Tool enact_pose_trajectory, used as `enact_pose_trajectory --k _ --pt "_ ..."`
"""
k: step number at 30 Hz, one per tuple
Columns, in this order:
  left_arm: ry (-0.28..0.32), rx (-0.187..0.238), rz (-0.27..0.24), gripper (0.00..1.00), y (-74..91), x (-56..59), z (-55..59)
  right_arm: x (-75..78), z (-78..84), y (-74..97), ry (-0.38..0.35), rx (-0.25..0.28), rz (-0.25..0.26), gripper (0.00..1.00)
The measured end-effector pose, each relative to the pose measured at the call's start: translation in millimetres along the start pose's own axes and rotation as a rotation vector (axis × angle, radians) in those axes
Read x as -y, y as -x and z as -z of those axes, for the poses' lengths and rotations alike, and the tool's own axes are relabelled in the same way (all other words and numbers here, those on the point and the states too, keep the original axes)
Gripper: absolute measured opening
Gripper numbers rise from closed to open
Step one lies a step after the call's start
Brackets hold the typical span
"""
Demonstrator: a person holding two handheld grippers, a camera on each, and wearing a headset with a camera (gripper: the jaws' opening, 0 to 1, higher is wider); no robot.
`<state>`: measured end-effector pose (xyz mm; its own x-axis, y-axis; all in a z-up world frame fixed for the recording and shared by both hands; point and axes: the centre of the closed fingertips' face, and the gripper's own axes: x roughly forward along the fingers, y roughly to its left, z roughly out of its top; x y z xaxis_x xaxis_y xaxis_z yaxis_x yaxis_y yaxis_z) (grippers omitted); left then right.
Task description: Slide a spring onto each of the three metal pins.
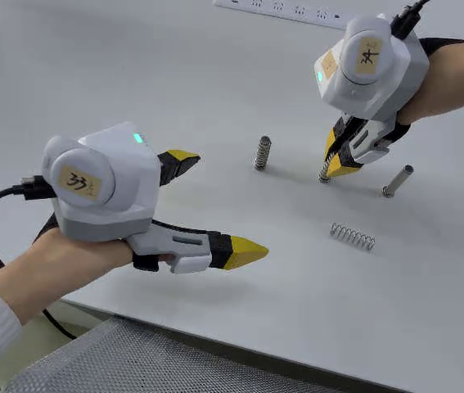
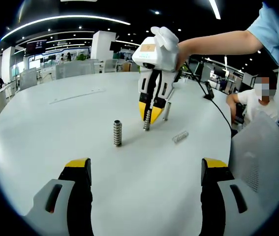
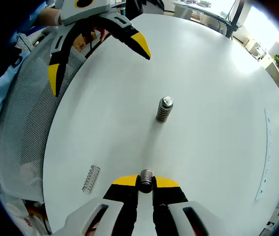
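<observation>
Our right gripper (image 1: 335,161) is pinched on a spring (image 1: 325,173) that sits over a pin (image 3: 145,173), on a plain white round table (image 1: 174,74). Our left gripper (image 1: 219,203) hovers spread wide above the near edge. A loose spring (image 1: 353,237) lies near the right tool. A sprung pin (image 1: 263,152) stands ahead of the left. Beyond the table is an open office with ceiling strip lights (image 2: 65,19).
</observation>
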<state>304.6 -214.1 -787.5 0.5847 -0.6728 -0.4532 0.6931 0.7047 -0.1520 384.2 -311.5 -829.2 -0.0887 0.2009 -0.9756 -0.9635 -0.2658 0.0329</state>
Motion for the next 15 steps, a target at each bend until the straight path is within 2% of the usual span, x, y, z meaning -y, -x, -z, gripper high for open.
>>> enact_pose_trajectory --k 15 --pt "-0.001 0.002 -0.002 0.91 1.7 0.0 -0.5 -3.6 1.5 0.0 0.012 -0.026 -0.012 0.08"
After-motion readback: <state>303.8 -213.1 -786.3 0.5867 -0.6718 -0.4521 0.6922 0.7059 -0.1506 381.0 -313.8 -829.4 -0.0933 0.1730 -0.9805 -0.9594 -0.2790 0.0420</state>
